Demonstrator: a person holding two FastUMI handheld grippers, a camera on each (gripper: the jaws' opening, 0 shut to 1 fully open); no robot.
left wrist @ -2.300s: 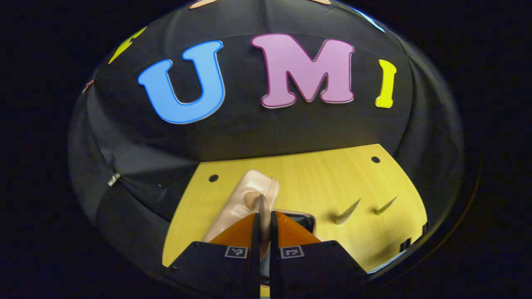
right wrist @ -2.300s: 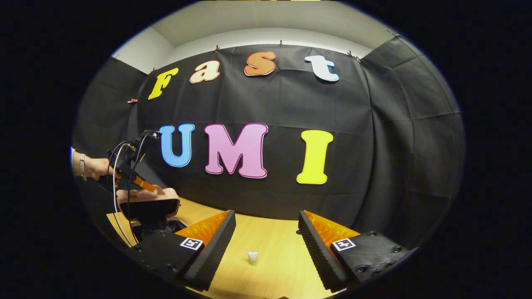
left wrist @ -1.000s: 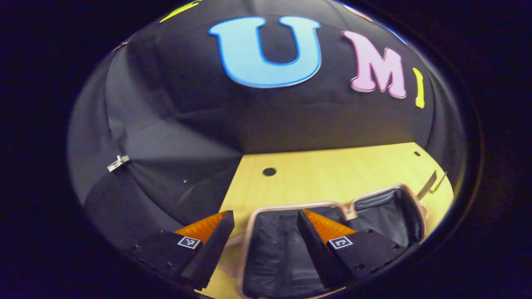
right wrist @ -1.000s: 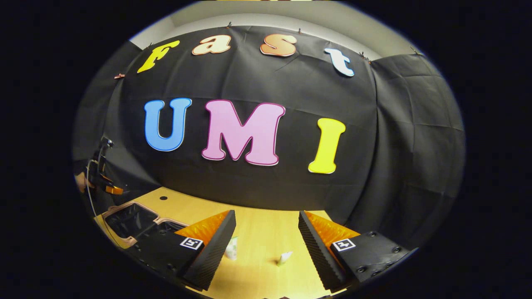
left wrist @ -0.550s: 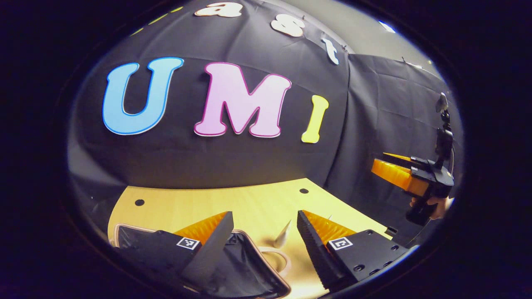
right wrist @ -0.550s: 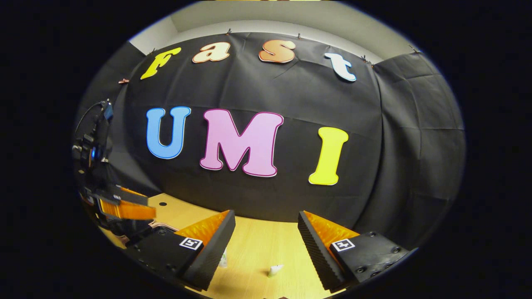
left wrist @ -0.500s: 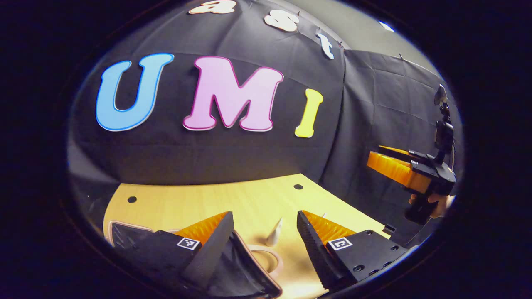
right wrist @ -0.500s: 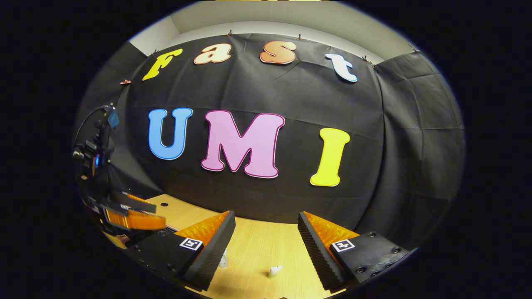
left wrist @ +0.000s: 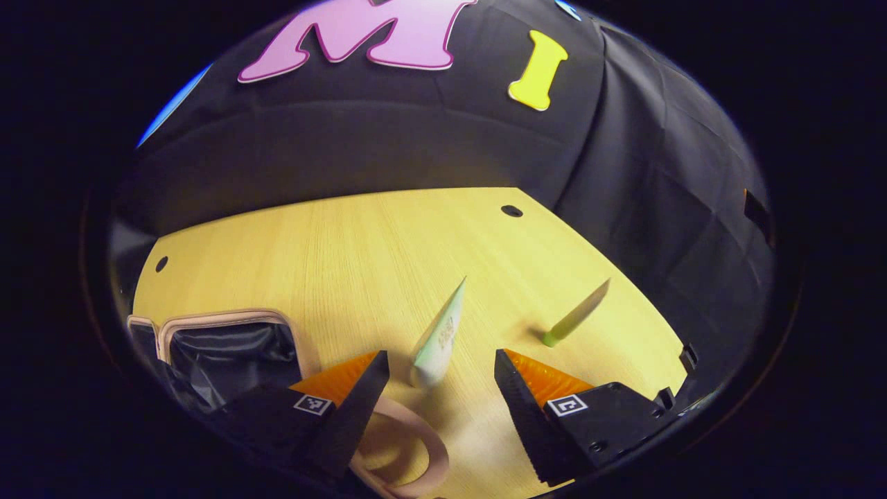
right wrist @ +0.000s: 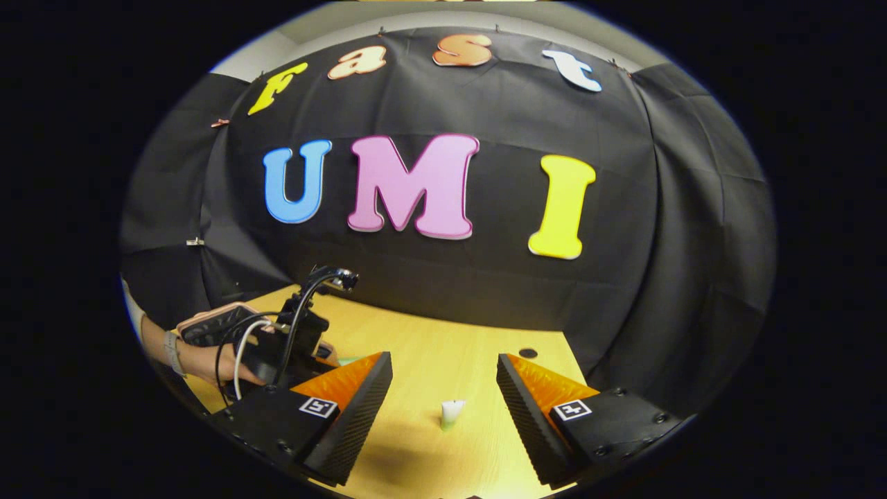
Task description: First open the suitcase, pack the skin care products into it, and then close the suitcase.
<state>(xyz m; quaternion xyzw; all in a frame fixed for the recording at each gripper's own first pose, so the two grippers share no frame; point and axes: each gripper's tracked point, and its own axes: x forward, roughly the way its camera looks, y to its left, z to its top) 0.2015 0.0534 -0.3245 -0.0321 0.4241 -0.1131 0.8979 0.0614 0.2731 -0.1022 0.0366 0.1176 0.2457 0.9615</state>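
Note:
The pink suitcase (left wrist: 229, 320) lies open at the lower left of the left gripper view, showing its black lining, and its looped handle (left wrist: 416, 450) curls beside my left finger. A pale tube of skin care (left wrist: 438, 336) stands tilted on the table just ahead of my left gripper (left wrist: 440, 367), which is open and apart from it. A green tube (left wrist: 575, 315) lies farther right. In the right gripper view, my right gripper (right wrist: 443, 367) is open above a small white tube (right wrist: 450, 412). The left gripper (right wrist: 326, 353) and the hand (right wrist: 201, 360) holding it are at the left, in front of the suitcase (right wrist: 211, 322).
The wooden table (left wrist: 388, 235) has small round holes (left wrist: 511, 210) near its far corners. The black cloth wall closes it off at the back and right. The table's right edge (left wrist: 665, 326) runs close past the green tube.
My left gripper let go of the suitcase lid, which now lies open. It then swung right and tilted down towards the pale tube. My right gripper stayed open and shifted slightly.

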